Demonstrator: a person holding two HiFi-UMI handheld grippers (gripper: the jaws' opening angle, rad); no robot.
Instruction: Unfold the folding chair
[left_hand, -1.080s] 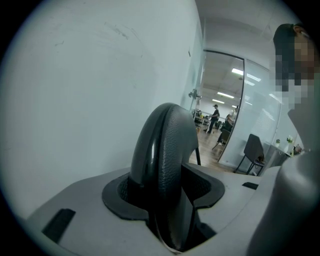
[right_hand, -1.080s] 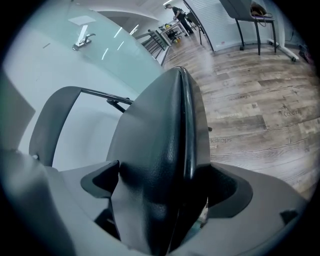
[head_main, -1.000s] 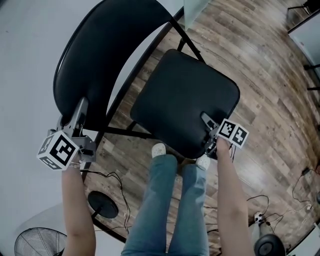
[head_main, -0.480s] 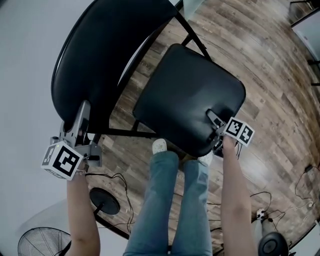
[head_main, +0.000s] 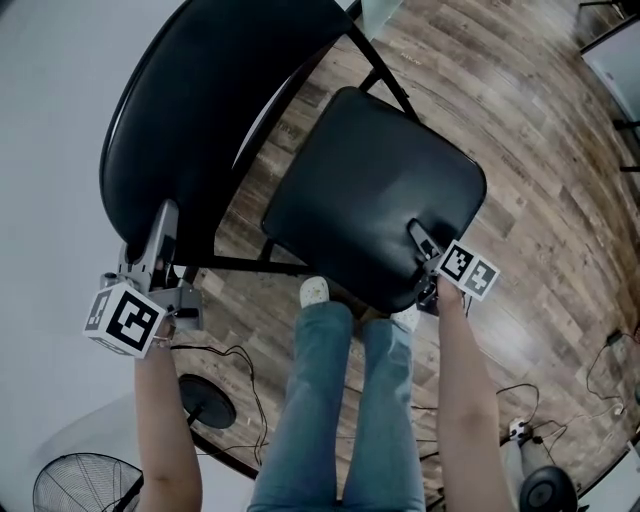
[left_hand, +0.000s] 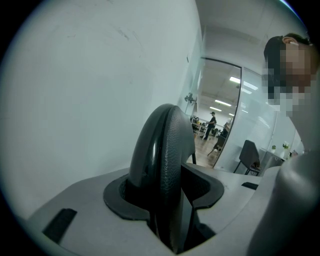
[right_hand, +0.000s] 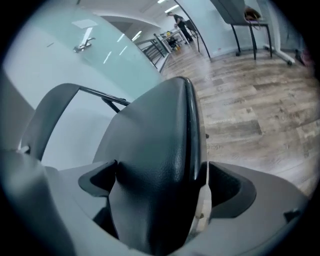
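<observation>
Two grips on the folding chair (head_main: 300, 180), which stands on the wood floor (head_main: 540, 200) and fills the upper and centre part of the head view.

- Left gripper (head_main: 160, 232): at lower left of the head view, clamped on the lower rim of the black backrest (head_main: 200, 110).
- Right gripper (head_main: 418, 240): at centre right, on the near edge of the seat (head_main: 370, 200). Its jaws have just been opening wider. The padded edge is between them, fills the gap and meets both pads.
- The seat lies nearly flat, so I judge the chair close to fully unfolded.

Handling (judgement):
- The steel tube frame (head_main: 250, 265) should be rigid and moderately heavy.
- The pads are vinyl-covered, slightly yielding and likely slick, so a grip on the cushion alone may creep.
- Best holds are the backrest rim and the seat's front edge, well clear of the hinge and cross-bar where jaws could pinch.
- Nothing here looks fragile.

View differences:
- Only the head view gives the whole layout: seat angle, both grippers, and my legs (head_main: 320, 400) just below the seat.
- Only the left gripper view shows the grained backrest rim seated deep between its jaws, with the pale wall beside it.
- Only the right gripper view shows the seat's thickness against the pads, and the backrest curving away at the upper left.
</observation>
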